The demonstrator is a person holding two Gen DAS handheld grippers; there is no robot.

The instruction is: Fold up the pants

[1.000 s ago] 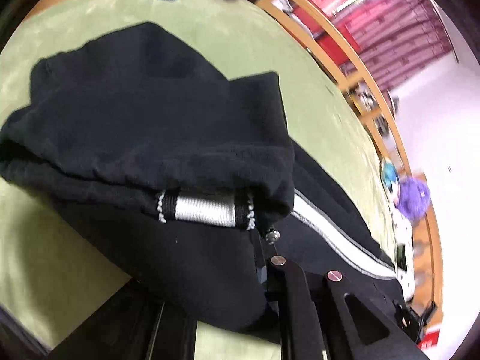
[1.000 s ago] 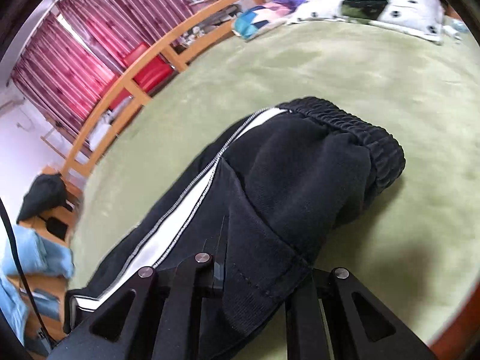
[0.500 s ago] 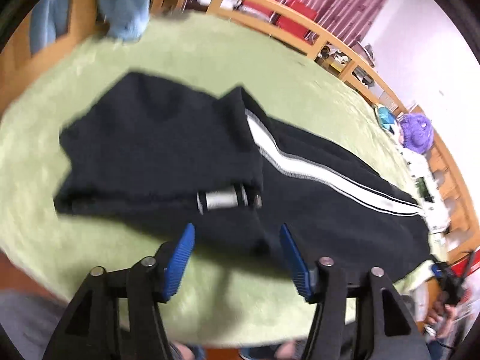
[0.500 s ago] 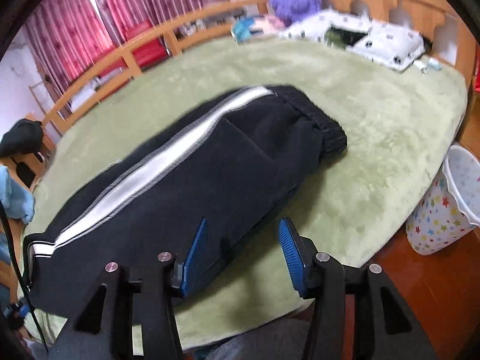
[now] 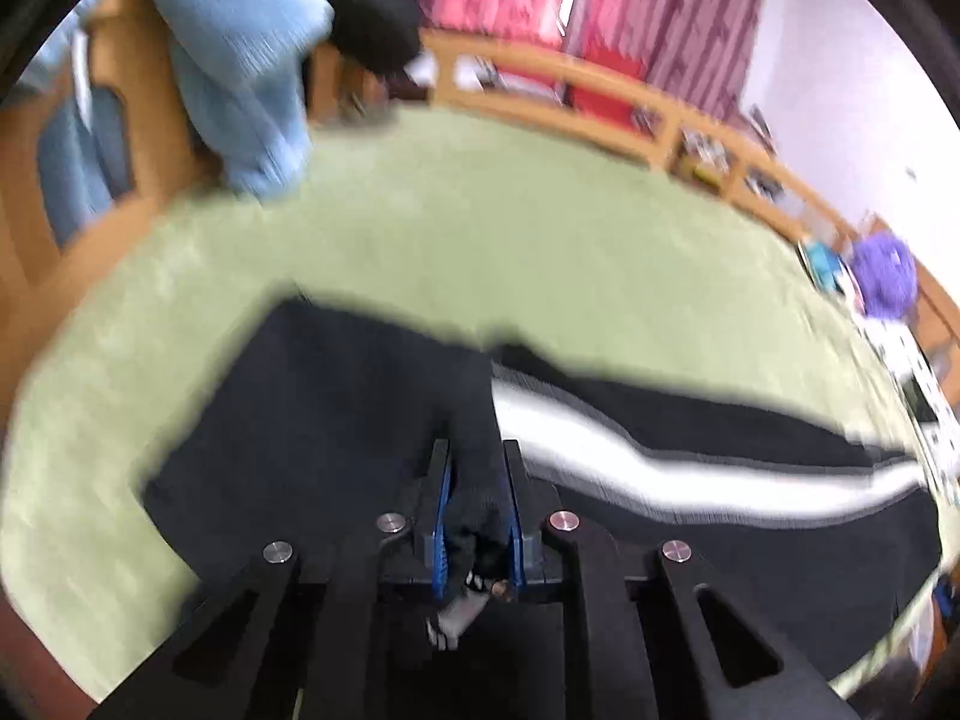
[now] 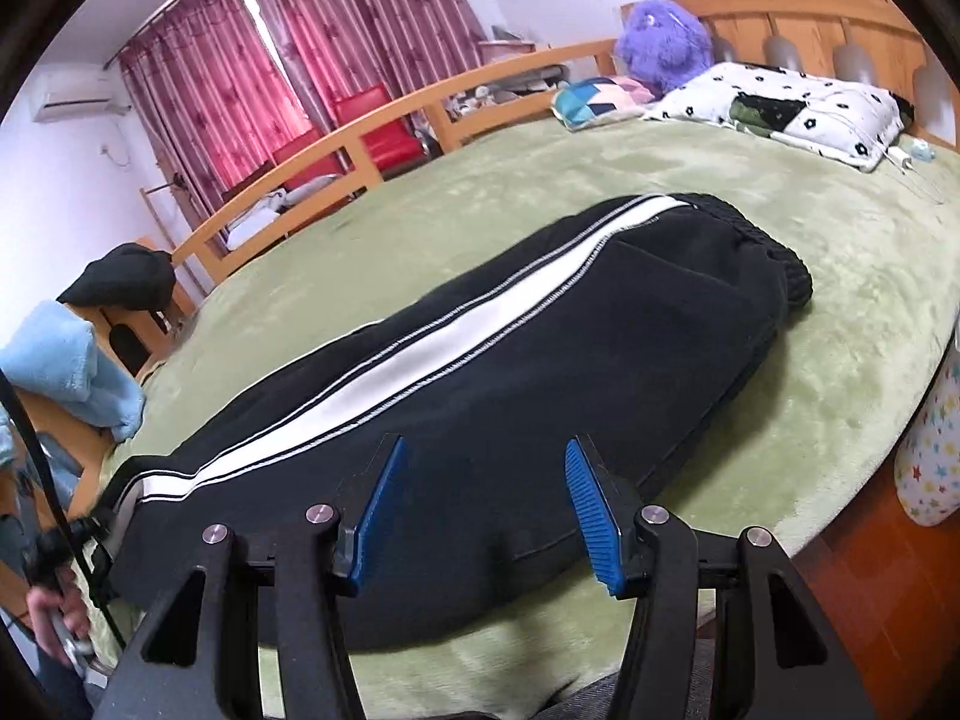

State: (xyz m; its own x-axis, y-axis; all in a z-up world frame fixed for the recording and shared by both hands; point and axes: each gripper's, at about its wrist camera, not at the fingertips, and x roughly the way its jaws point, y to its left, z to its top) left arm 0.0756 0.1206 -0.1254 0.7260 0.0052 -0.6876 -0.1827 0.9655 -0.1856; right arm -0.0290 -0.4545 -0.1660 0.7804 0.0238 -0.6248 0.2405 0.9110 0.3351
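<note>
The black pants (image 6: pixel 540 372) with the white side stripe (image 6: pixel 420 360) lie lengthwise on the green blanket (image 6: pixel 810 228) of the bed, waistband toward the pillow (image 6: pixel 780 102), leg ends toward the foot where a blue towel (image 6: pixel 66 360) hangs. Half a second ago both tools hung wide above the cloth; now the left gripper (image 5: pixel 474 504) has closed to a narrow gap with a pinch of black fabric and a bit of pale cord caught between its blue pads (image 5: pixel 443 510), at the folded-over leg end. That view is smeared with motion, so the hand seems to be travelling as it bites. The right gripper (image 6: pixel 486 504) is as it was, jaws spread wide and holding nothing, hovering over the near edge of the pants at mid-length. This looks like the start of the next fold: the left end is secured, and the right side likely needs its own grip before the cloth is carried over.
</note>
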